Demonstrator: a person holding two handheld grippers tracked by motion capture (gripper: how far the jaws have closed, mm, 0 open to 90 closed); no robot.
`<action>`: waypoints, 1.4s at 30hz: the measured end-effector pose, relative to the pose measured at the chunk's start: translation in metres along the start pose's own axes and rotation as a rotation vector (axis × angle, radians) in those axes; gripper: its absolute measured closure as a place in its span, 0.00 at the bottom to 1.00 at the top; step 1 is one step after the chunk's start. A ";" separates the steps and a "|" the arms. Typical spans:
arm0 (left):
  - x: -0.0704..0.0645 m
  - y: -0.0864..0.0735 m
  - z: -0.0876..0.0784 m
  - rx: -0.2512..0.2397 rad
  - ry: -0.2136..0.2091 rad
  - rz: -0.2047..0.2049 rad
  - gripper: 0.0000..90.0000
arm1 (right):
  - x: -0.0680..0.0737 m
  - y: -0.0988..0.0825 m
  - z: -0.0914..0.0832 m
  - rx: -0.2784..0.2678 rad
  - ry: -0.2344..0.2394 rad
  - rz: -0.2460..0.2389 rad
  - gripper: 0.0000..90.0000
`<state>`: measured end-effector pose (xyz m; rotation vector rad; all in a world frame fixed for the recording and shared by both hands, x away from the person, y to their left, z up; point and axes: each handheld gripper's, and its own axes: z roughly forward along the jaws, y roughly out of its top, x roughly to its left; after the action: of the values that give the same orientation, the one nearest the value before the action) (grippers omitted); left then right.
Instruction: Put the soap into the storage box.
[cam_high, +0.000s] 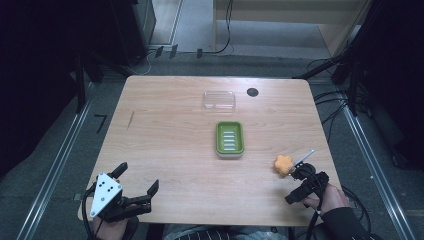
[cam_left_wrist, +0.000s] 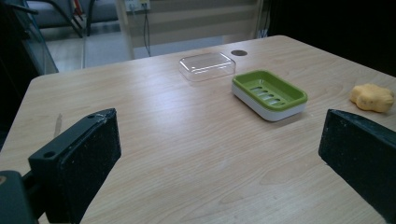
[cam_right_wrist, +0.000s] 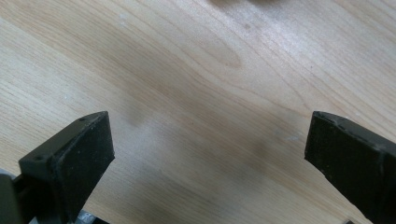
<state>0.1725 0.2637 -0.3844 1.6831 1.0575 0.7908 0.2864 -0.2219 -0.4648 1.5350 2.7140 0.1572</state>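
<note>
- Bench (cam_high: 170, 145): light wood-grain top with rounded corners; a small dark round hole (cam_high: 252, 92) sits near the far edge, right of centre. A short dark mark lies on the left part of the top.
- Room: grey floor around the bench, metal rails (cam_high: 60, 160) running along both sides of it, black cables (cam_high: 330, 107) trailing on the floor at the far right, dark equipment at both sides, a pale wooden unit at the far end.
- No brand, label or readable writing on any item.
- Clear plastic lid (cam_high: 219, 100): lies flat near the far edge, just left of the hole.
- Green soap dish (cam_high: 229, 139) on a white base: mid-bench, nearer than the lid and apart from it; slotted floor, nothing in it.
- Orange flower-shaped soap (cam_high: 283, 164): lies on the bench to the right of the dish, apart from it, close by the right tongs.
- Left tongs (cam_high: 137, 180): at the near left corner, held by a hand (cam_high: 107, 227), grey plate with dots on top; jaws spread wide with nothing between them. In the left gripper view they frame bare bench, with dish, lid and soap beyond.
- Right tongs (cam_right_wrist: 205, 154): in the right gripper view the jaws stand wide apart over bare wood, gripping nothing. In the high view they sit at the near right, just beside the soap; whether they touch it I cannot tell.
</note>
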 end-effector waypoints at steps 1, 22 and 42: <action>0.000 0.000 0.000 -0.002 0.001 -0.003 0.00 | 0.000 0.000 0.000 0.002 -0.001 -0.003 0.01; 0.001 0.000 0.000 0.000 0.003 -0.007 0.00 | 0.003 0.005 0.001 -0.008 -0.011 -0.015 0.01; 0.001 -0.001 -0.003 0.000 0.012 -0.010 0.00 | 0.005 0.021 -0.002 -0.032 -0.030 -0.032 0.01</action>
<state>0.1700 0.2662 -0.3846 1.6739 1.0736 0.7955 0.3020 -0.2070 -0.4607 1.4723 2.6979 0.1753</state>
